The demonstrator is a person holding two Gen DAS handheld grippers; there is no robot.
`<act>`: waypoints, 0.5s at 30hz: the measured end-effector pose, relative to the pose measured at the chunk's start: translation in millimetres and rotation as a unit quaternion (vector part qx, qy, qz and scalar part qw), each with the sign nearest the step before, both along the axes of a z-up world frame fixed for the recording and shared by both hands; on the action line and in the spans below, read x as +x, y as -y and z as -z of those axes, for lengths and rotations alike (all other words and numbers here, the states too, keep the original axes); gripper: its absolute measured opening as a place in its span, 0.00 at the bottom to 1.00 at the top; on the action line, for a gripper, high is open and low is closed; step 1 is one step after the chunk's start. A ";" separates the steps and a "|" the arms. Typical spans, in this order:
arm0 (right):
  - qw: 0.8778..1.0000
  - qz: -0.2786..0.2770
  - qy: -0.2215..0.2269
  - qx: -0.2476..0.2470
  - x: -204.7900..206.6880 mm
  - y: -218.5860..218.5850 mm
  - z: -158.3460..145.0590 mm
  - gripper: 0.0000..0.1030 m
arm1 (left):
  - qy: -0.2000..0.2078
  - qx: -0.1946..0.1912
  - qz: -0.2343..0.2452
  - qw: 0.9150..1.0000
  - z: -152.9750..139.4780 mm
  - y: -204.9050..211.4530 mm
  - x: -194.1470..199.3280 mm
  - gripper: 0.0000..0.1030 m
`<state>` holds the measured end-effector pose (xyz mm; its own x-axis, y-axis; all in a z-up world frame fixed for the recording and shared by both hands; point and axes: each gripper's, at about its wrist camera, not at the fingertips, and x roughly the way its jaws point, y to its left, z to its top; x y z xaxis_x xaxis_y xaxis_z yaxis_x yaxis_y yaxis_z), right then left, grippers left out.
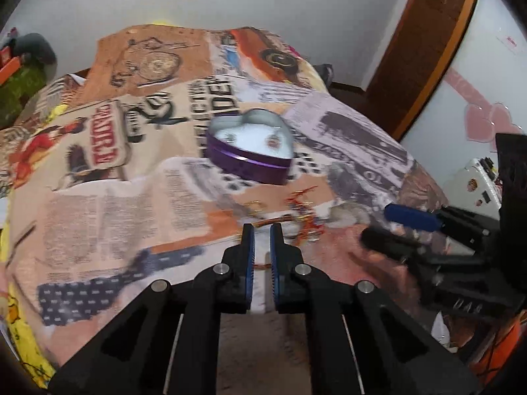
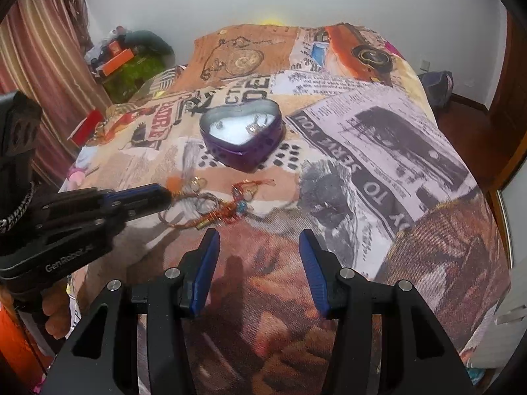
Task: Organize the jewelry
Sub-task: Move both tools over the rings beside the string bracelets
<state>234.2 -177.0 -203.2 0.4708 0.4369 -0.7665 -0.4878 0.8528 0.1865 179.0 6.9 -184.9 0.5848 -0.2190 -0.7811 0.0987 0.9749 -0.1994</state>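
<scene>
Purple heart-shaped tin box (image 2: 241, 138) well ahead of the right hand-held gripper (image 2: 260, 240), on the printed patchwork bedspread (image 2: 378, 171). In the box, small earrings (image 2: 255, 126). Between box and right hand-held gripper, ahead and slightly left, a tangle of gold rings and red-thread bracelets (image 2: 214, 204). At its left end, the left hand-held gripper (image 2: 166, 196), tips touching a thin ring.
</scene>
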 end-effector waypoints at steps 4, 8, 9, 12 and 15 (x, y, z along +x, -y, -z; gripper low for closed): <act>1.000 -0.016 0.012 0.002 4.0 -15.4 -6.6 0.45 | -0.009 0.009 -0.023 1.000 2.8 -25.0 -5.5 0.09; 0.999 -0.046 0.017 0.003 9.0 -38.5 -6.4 0.45 | -0.021 -0.001 -0.038 0.999 10.9 -43.0 -11.9 0.10; 0.998 -0.054 0.018 0.001 10.1 -44.6 -4.9 0.45 | -0.024 -0.005 -0.038 0.999 13.3 -45.1 -13.0 0.10; 0.997 -0.075 0.016 -0.011 13.1 -58.8 1.6 0.45 | -0.029 -0.010 -0.032 0.999 18.7 -47.3 -16.5 0.10; 0.996 -0.086 0.016 -0.029 17.2 -69.5 7.9 0.42 | -0.030 -0.009 -0.022 0.999 21.6 -44.2 -16.1 0.11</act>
<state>251.4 -107.5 -211.0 0.4183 0.4679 -0.7785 -0.6320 0.7656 0.1206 162.9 51.1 -206.5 0.5463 -0.2076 -0.8115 0.0431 0.9745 -0.2203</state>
